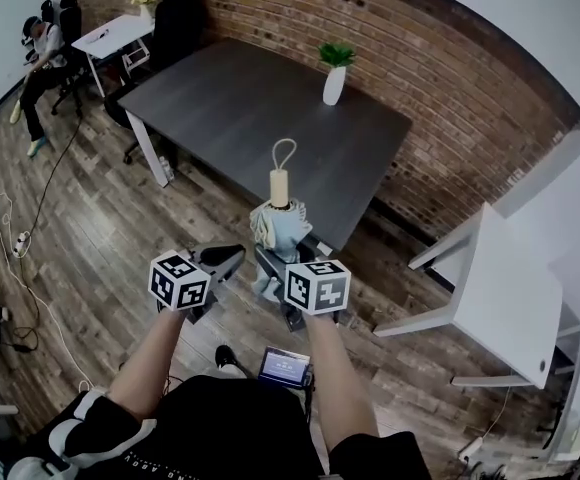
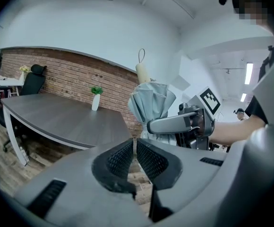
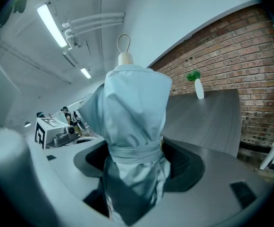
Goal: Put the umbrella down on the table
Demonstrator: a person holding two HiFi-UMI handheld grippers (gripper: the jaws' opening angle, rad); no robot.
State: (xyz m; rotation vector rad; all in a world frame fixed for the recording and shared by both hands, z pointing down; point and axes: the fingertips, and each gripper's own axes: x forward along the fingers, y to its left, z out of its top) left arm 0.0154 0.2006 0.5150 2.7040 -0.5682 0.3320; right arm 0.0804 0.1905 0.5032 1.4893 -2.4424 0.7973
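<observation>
The right gripper (image 3: 137, 161) is clamped on the folded umbrella (image 3: 134, 108). Its jaws stand wide, but both pads are pressed on the light-blue fabric just at the tie strap (image 3: 134, 151), so the bundle is pinched, not loose. The umbrella is held approx. upright, w/ the pale handle (image 3: 125, 58) and its thin loop on top. The left gripper (image 2: 134, 156) is pressed together w/ nothing between its jaws. It is kept just beside the right one, and no contact w/ the umbrella is seen.

In the head view the umbrella (image 1: 278, 226) is found in the air, at the near edge of the dark table (image 1: 230, 98) and clear of its top. Whether it is already over the top or only over the wooden floor (image 1: 100, 238) cannot be told. Only a white vase w/ a green plant (image 1: 335, 80) is seen on the table, at the far side by the brick wall.

Progress: the pick-up is judged as done, i.e. the umbrella is secured in the right gripper. Nothing is laid down yet. What is left: the umbrella must be brought over the table, lowered and probably tilted to lie flat. Then the right jaws must be spread and the gripper taken away.
</observation>
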